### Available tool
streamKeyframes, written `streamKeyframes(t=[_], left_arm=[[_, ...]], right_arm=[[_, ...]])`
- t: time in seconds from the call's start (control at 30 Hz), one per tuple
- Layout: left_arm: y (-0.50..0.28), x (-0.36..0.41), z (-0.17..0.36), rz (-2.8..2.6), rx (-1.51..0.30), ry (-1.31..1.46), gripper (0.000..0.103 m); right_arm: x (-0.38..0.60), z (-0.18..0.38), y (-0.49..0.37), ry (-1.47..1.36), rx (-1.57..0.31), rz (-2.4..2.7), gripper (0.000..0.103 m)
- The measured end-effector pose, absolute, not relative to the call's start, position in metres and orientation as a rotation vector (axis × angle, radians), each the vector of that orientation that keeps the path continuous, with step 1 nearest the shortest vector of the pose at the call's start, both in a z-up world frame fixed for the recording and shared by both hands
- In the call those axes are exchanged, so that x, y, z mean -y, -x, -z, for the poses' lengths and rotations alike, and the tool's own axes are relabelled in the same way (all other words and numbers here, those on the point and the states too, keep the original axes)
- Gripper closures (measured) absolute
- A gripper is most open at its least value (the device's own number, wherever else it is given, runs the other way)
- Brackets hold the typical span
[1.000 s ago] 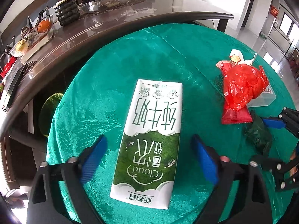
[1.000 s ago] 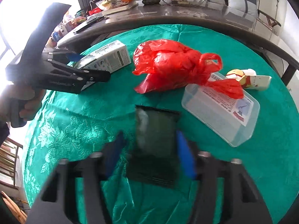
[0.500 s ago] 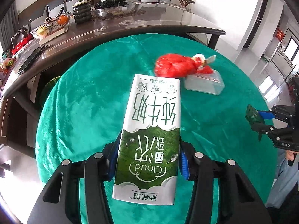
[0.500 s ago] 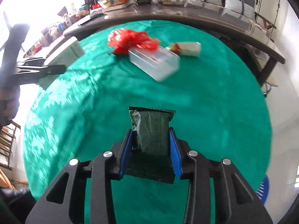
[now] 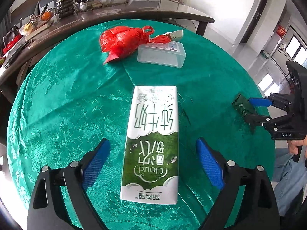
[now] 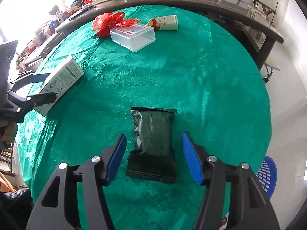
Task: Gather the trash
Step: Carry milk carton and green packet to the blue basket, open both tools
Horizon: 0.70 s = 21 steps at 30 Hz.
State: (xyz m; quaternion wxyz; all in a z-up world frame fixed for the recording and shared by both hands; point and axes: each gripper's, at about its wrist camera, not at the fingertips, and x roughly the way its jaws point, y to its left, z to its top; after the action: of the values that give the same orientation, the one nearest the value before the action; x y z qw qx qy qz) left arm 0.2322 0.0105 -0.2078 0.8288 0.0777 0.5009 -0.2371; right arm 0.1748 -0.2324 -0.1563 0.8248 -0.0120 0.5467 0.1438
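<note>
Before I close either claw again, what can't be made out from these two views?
- Left wrist: whether the milk carton rests on the tablecloth; its underside is hidden.
- Right wrist: the dark wrapper shows no readable label; contents unknown.
- Right wrist: the blue basket is cut off by the table edge and image rim.
- Both: the red bag is knotted, contents hidden.

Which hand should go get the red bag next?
Probably the left. In its view the red bag lies ahead, slightly left, beyond the carton. From the right gripper it is far off to the left, behind the clear box. Both jaws are open.
</note>
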Motion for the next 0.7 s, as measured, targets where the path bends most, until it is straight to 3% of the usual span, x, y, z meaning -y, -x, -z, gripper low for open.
streamKeyframes(t=[0.23,0.27,0.33,0.53,0.7], left_arm=[[-0.247,0.009,0.211,0.514,-1.099,-0.299,0.015],[-0.248,0.01,0.211,0.51,-1.101,-0.31,0.02],[-0.25,0.012,0.213,0.5,-1.115,-0.325,0.052],[-0.244,0.02,0.196,0.541,-1.094,-0.241,0.053],[-0.221,0.076,0.161,0.663,-1.025,-0.212,0.053]], right_arm=[[0.223,0.157,-0.191,-0.028,-1.262,-0.315,0.046],[0.222,0.156,-0.19,-0.015,-1.258,-0.307,0.064],[0.222,0.154,-0.188,0.001,-1.243,-0.302,0.07],[0.256,0.133,-0.17,-0.096,-1.155,-0.311,0.071],[0.34,0.11,-0.141,-0.187,-1.084,-0.223,0.071]])
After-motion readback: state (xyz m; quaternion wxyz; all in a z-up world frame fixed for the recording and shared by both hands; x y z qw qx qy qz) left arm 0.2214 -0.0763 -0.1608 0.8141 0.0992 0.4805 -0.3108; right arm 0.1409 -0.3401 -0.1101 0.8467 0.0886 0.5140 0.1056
